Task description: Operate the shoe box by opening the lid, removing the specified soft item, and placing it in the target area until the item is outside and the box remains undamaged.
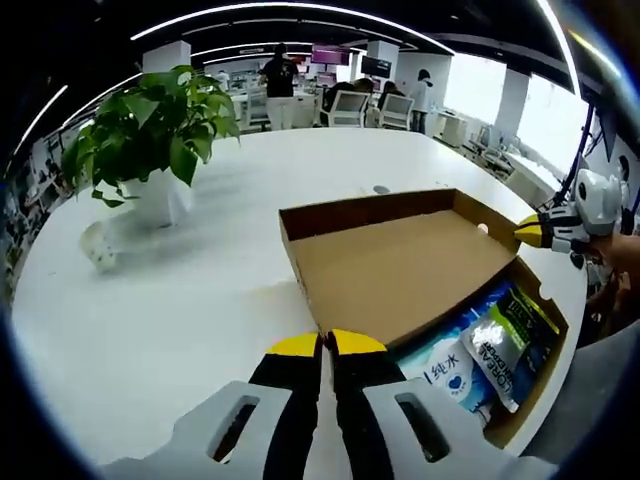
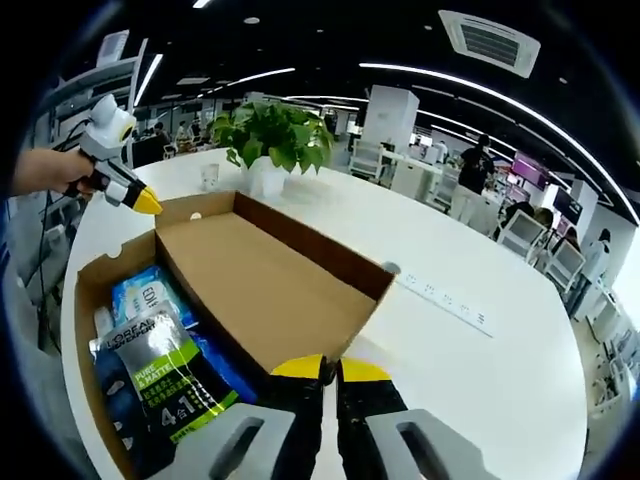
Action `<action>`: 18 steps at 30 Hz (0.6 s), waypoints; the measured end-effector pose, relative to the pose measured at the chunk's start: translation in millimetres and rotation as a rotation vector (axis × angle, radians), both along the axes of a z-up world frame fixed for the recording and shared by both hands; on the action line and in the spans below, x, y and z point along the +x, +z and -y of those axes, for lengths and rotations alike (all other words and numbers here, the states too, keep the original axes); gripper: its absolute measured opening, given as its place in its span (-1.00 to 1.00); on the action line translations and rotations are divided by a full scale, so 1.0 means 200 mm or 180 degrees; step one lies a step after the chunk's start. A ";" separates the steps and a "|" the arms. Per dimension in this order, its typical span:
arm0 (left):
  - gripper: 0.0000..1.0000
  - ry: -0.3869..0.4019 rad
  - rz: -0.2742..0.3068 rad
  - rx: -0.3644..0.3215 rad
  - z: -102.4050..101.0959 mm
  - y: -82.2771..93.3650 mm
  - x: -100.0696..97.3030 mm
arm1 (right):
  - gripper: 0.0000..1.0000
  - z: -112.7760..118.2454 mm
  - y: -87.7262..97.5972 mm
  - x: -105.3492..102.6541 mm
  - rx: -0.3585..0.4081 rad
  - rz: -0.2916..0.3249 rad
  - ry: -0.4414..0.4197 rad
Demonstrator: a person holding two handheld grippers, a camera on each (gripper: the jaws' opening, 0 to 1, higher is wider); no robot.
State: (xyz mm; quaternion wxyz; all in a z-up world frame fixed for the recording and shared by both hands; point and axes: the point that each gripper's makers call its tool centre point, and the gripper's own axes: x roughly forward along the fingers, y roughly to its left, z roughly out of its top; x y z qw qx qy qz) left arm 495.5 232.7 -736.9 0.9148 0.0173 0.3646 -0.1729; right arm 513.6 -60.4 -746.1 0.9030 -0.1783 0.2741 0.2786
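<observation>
A brown cardboard shoe box (image 1: 545, 345) (image 2: 90, 290) lies on the white table with its lid (image 1: 400, 265) (image 2: 260, 280) raised and tilted, inside face up. Under the lid lie soft packs: a silver, green and black pouch (image 1: 505, 345) (image 2: 165, 365) on top of blue packs (image 1: 445, 370) (image 2: 140, 290). My left gripper (image 1: 325, 343) (image 2: 145, 203) is shut on one corner of the lid's rim. At the opposite corner, my right gripper (image 2: 330, 368) (image 1: 530, 232) is shut on the rim.
A leafy plant in a white pot (image 1: 150, 150) (image 2: 270, 140) stands beyond the box, with a small glass (image 1: 100, 245) (image 2: 208, 178) near it. A socket strip (image 2: 440, 290) is set into the table. People and office chairs are far behind.
</observation>
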 end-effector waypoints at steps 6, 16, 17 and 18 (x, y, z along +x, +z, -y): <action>-0.98 0.0013 -0.0021 -0.0007 0.00 -0.01 0.01 | -1.00 0.00 -0.01 0.01 -0.0047 -0.0013 0.0031; -0.98 0.0086 -0.0067 -0.0034 0.00 -0.03 0.02 | -1.00 -0.01 -0.04 0.03 -0.0107 -0.0032 0.0072; -0.98 0.0094 -0.0072 -0.0040 0.00 -0.03 0.02 | -1.00 -0.01 -0.04 0.03 -0.0117 -0.0036 0.0083; -0.98 0.0102 -0.0077 -0.0045 0.00 -0.03 0.03 | -1.00 -0.01 -0.04 0.04 -0.0121 -0.0043 0.0087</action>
